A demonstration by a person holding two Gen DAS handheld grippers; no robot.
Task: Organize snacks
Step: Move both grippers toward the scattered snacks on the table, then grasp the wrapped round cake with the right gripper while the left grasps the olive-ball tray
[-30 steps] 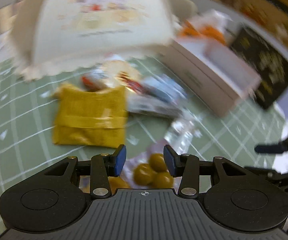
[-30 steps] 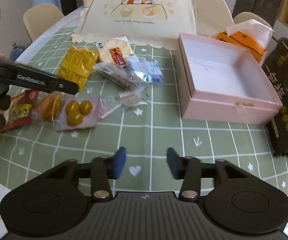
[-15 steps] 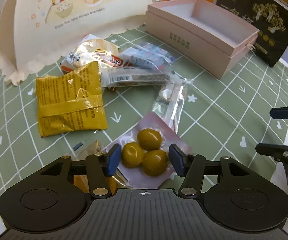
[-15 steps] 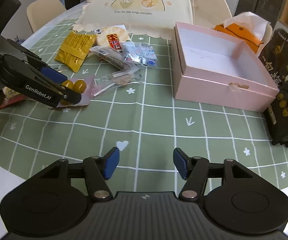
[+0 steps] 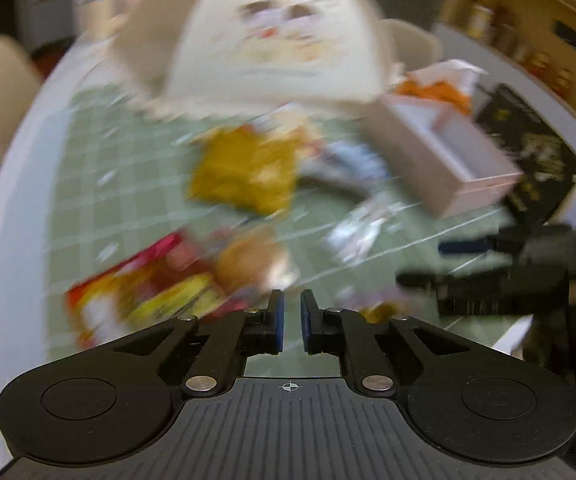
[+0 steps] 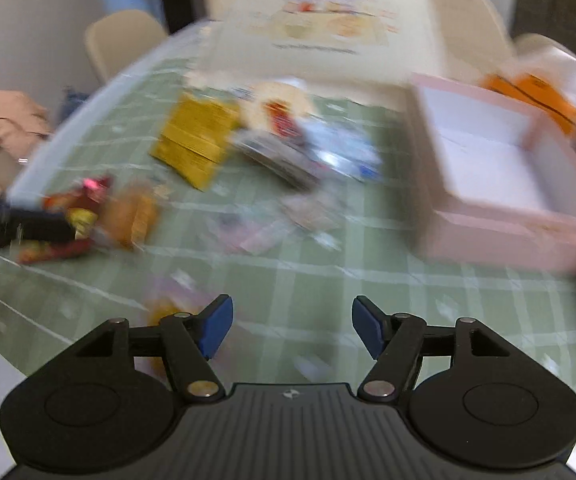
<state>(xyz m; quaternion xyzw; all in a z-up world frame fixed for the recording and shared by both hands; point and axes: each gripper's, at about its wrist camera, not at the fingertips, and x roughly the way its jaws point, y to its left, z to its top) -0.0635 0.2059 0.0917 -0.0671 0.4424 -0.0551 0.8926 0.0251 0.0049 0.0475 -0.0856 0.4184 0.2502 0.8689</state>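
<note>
Both views are blurred by motion. My left gripper [image 5: 289,320] is shut with nothing seen between its blue pads. A pink pouch of yellow-green balls [image 5: 371,306] lies just right of its fingers. In the right wrist view that pouch [image 6: 172,300] sits beside the left finger of my right gripper [image 6: 291,328]. The right gripper's jaws are opening with only green cloth between them. A yellow packet [image 5: 244,172], a red packet [image 5: 136,292] and an orange bun packet [image 5: 252,256] lie on the cloth. The pink box [image 6: 499,160] stands open at the right.
A cream food cover [image 6: 327,20] stands at the back of the table. Clear and blue wrappers [image 6: 307,152] lie between the yellow packet and the box. An orange tissue box [image 6: 535,92] and a black bag [image 5: 535,148] sit beyond the box. Chairs ring the table.
The left gripper's jaws, open around the ball pouch before, have shut and pulled back, and the pouch now lies to their right. The right gripper's jaws have spread wider and it has shifted left.
</note>
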